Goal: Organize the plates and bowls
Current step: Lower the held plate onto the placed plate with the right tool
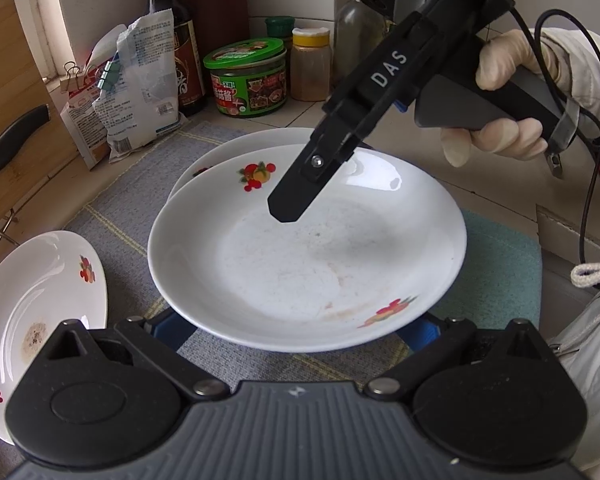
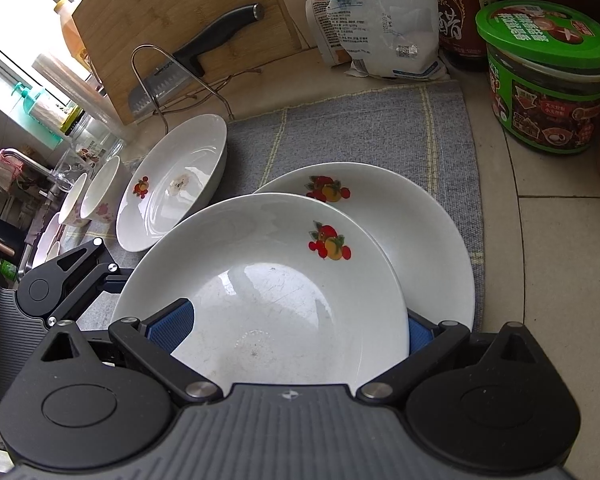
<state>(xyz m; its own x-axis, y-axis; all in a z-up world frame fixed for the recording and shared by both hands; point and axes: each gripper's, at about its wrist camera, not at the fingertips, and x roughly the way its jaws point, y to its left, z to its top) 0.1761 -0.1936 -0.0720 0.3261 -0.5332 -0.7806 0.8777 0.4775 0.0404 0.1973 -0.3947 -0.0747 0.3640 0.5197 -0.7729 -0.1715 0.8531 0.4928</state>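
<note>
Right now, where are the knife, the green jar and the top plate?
knife (image 2: pixel 216 36), right wrist view, black handle.
green jar (image 2: pixel 548 92), right wrist view, label side.
top plate (image 1: pixel 300 264), left wrist view, bare centre.

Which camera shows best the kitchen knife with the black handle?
The right wrist view: the knife shows handle and blade in a wire rack before the cutting board. The left wrist view shows only part of its handle.
</note>
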